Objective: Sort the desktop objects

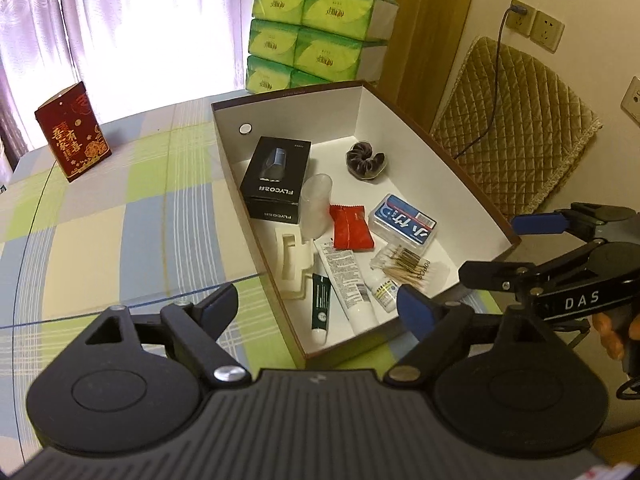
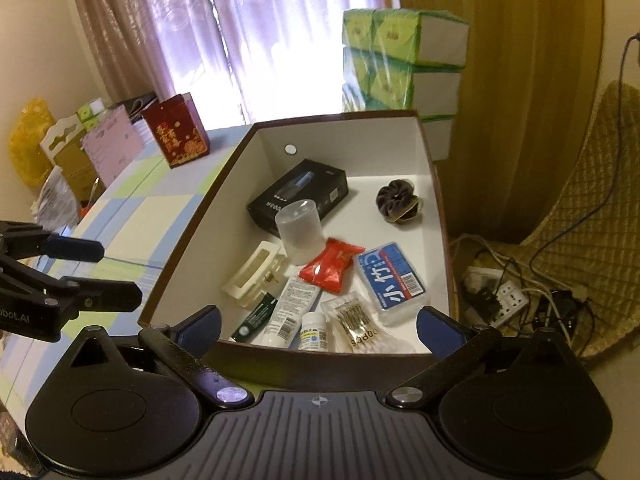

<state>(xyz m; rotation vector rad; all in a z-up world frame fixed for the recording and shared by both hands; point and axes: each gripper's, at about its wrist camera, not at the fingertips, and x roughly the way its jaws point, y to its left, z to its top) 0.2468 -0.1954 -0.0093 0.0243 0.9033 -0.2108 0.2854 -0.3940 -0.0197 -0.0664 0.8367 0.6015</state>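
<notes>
A brown box with white walls (image 1: 420,152) (image 2: 224,208) stands on the checked table. In it lie a black FLYCO carton (image 1: 276,180) (image 2: 300,192), a frosted cup (image 1: 316,208) (image 2: 300,232), a red packet (image 1: 352,228) (image 2: 332,266), a blue-labelled case (image 1: 402,226) (image 2: 394,280), cotton swabs (image 1: 408,264) (image 2: 356,320), a white tube (image 1: 348,280) (image 2: 290,312), a green tube (image 1: 321,304), a small bottle (image 2: 314,332), a cream holder (image 1: 294,264) and a dark scrunchie (image 1: 366,160). My left gripper (image 1: 320,306) (image 2: 96,272) hangs open at the box's near left corner. Open and empty, my right gripper (image 2: 320,326) (image 1: 516,248) hovers over the near wall.
A red gift bag (image 1: 74,132) (image 2: 176,134) stands on the tablecloth (image 1: 120,220) left of the box. Green tissue packs (image 1: 316,36) are stacked behind it. A quilted chair (image 1: 516,120) and a power strip with cables (image 2: 504,296) are to the right.
</notes>
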